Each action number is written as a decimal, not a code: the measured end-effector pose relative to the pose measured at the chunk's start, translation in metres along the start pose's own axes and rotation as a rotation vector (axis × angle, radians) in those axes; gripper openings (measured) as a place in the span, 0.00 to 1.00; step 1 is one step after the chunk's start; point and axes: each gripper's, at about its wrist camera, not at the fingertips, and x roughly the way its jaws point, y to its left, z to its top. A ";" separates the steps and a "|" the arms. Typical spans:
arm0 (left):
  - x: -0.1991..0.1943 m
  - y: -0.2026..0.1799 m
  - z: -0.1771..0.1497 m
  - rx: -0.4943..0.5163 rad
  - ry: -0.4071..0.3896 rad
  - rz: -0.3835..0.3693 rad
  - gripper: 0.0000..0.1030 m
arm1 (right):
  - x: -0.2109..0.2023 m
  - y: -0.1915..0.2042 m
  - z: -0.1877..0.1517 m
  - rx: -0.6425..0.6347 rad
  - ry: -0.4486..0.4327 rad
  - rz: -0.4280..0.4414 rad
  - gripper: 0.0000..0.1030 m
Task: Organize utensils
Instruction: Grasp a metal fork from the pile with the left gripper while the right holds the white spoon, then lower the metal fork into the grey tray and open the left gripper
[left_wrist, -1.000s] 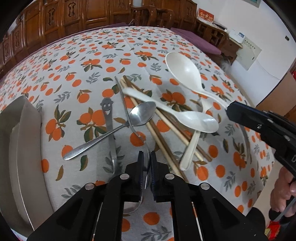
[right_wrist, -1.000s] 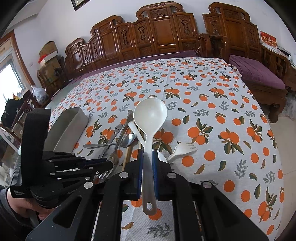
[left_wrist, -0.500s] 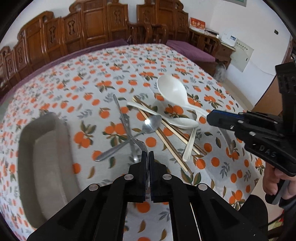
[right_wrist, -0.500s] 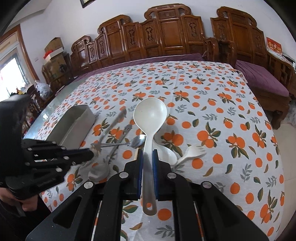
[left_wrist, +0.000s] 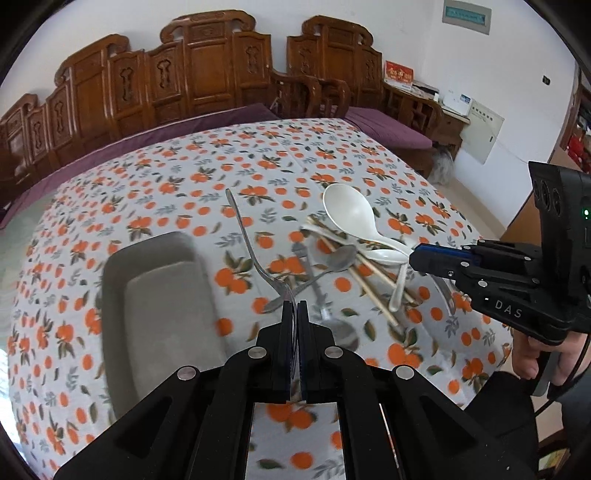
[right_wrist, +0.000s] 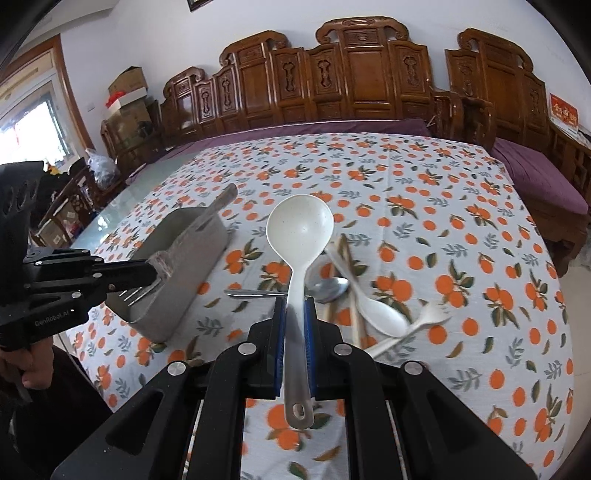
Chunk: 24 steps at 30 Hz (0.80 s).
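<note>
Left gripper (left_wrist: 294, 308) pinching fork (left_wrist: 251, 251) by its tines, right gripper (right_wrist: 295, 306) clamping ladle (right_wrist: 299, 236): fork risking slipping before reaching tray (left_wrist: 155, 295).

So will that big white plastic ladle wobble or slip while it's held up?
Probably a little. The big white plastic ladle is pinched low on its handle by the right gripper, so its bowl sticks far out. It looks stiff and light, though smooth.

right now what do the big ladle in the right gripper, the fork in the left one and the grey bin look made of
The ladle looks like plastic or melamine: off-white, matte, faintly speckled, thick-walled. The fork looks like stainless steel: thin, silvery, with bright glints along its handle. The grey bin is uniformly dull grey with rounded corners and no shine, probably matte plastic, though painted metal cannot be ruled out.
</note>
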 end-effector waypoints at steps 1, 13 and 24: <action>-0.002 0.006 -0.003 -0.001 -0.002 0.005 0.01 | 0.003 0.006 0.001 -0.006 0.002 0.004 0.11; -0.002 0.077 -0.035 -0.083 0.011 0.036 0.01 | 0.038 0.061 0.011 -0.022 0.029 0.054 0.11; 0.014 0.111 -0.049 -0.144 0.061 0.057 0.02 | 0.063 0.097 0.023 -0.035 0.048 0.086 0.11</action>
